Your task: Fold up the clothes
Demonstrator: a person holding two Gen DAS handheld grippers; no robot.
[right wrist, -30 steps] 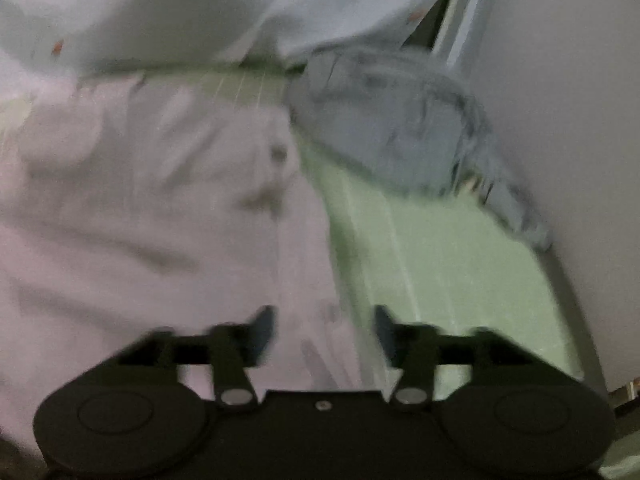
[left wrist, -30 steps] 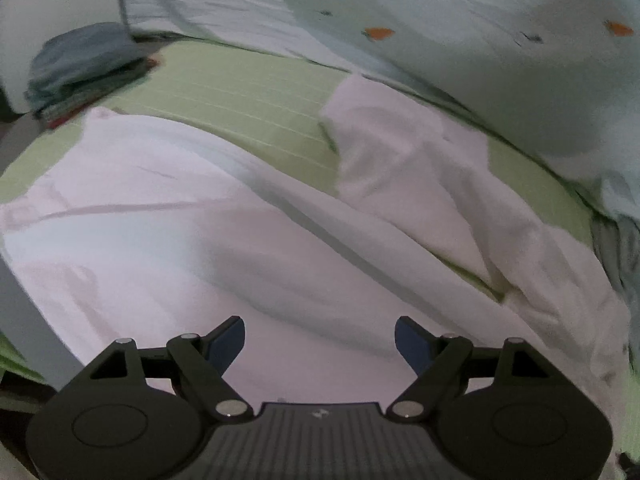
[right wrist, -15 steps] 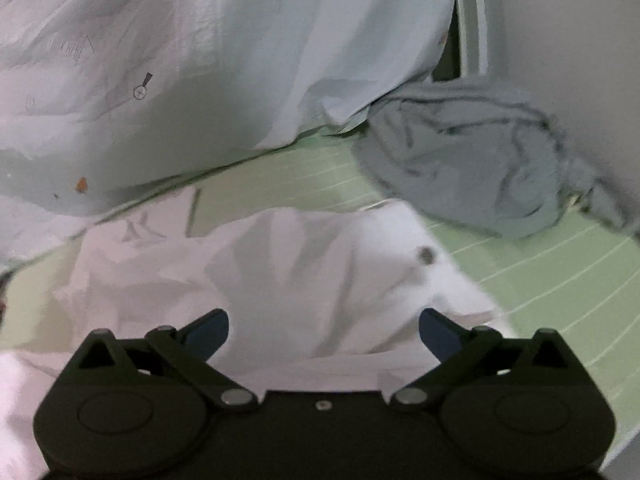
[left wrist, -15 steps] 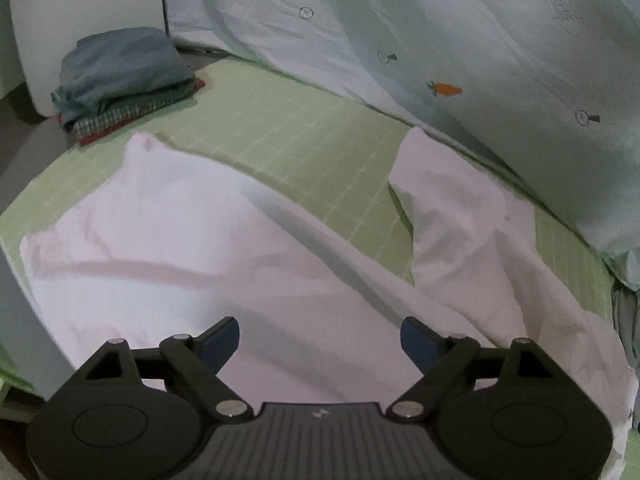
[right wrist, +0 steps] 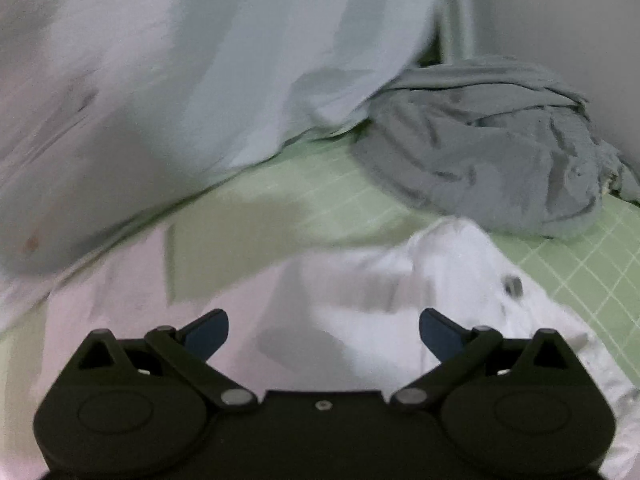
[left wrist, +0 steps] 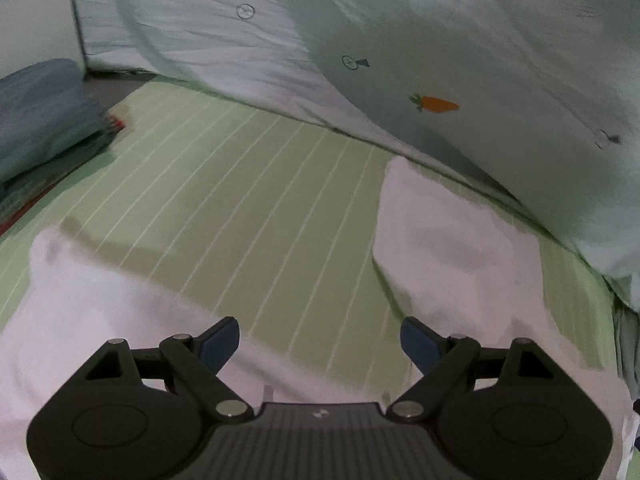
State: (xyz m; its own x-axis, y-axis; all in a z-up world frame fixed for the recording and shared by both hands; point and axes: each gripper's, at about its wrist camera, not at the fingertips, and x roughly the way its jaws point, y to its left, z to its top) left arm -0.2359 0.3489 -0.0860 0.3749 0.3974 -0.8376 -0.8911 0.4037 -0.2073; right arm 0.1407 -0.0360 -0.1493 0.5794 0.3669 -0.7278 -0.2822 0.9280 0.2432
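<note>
A white garment [left wrist: 448, 248] lies spread on the green striped bed sheet [left wrist: 240, 200], with two ends reaching away from me like trouser legs. My left gripper [left wrist: 320, 344] is open and empty, low over the garment's near part. In the right wrist view the same white garment [right wrist: 360, 300] shows a waistband with a dark button [right wrist: 512, 285] at the right. My right gripper [right wrist: 324, 330] is open and empty just above that cloth.
A pale blue quilt [left wrist: 400, 40] with carrot prints is heaped along the far side. A stack of folded clothes [left wrist: 40, 112] sits at the far left. A crumpled grey garment [right wrist: 492, 152] lies at the right by the wall [right wrist: 560, 12].
Both grippers have moved forward and lower over the white garment. The right gripper's jaws have spread wider since a second ago. The garment itself has stayed flat.
</note>
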